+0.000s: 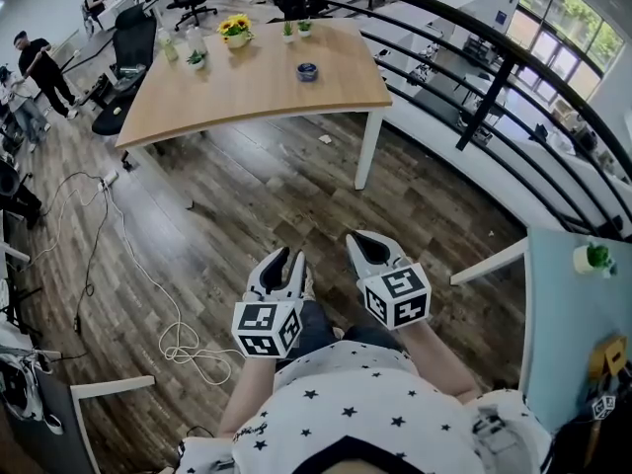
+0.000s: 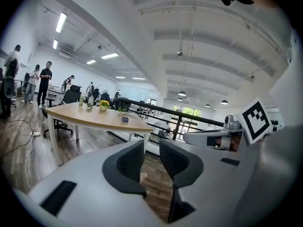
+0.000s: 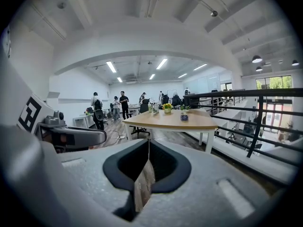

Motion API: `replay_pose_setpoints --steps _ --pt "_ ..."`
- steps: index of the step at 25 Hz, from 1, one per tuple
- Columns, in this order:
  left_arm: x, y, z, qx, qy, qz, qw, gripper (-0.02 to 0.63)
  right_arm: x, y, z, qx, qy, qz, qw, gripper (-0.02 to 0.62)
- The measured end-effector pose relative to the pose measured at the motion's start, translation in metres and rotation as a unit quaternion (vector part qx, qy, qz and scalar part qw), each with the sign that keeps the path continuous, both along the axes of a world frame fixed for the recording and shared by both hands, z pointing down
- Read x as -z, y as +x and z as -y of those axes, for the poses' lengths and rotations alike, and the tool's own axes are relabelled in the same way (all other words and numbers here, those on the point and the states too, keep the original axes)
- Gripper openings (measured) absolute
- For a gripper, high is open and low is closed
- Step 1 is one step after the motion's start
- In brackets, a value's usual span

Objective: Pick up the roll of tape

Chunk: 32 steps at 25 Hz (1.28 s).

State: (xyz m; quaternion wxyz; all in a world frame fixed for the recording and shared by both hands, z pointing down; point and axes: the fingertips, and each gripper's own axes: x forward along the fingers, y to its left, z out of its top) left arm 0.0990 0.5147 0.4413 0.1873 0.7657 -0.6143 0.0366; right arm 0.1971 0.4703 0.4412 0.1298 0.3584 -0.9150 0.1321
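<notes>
The roll of tape (image 1: pixel 307 71), small, dark and blue, lies on the far wooden table (image 1: pixel 257 92), well beyond both grippers. It also shows small in the left gripper view (image 2: pixel 124 119) and the right gripper view (image 3: pixel 184 117). I hold my left gripper (image 1: pixel 289 258) low in front of me over the floor. Its jaws are open with a clear gap (image 2: pixel 151 145) and nothing between them. My right gripper (image 1: pixel 361 238) is beside it, with its jaws shut tip to tip (image 3: pixel 148 141) and nothing in them.
On the table stand a pot of yellow flowers (image 1: pixel 235 31), bottles (image 1: pixel 168 45) and small plants (image 1: pixel 293 30). A black railing (image 1: pixel 494 77) curves along the right. Office chairs (image 1: pixel 133 42), people (image 1: pixel 39 62) and floor cables (image 1: pixel 109 225) are at the left. A pale desk (image 1: pixel 578 314) is near right.
</notes>
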Motion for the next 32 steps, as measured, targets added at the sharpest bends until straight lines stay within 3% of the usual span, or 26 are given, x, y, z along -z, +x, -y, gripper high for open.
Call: replay_pose_setpoints --steps 16,32 --pt "-0.001 -0.027 0.089 0.005 0.007 0.01 0.9999 0.144 -0.004 -0.019 0.086 -0.001 -0.003 0.008 1.0 0.077" --pt "0.007 -0.092 0.223 0.002 -0.007 0.009 0.9999 0.144 0.008 -0.082 0.223 -0.003 -0.017 0.01 1.0 0.147"
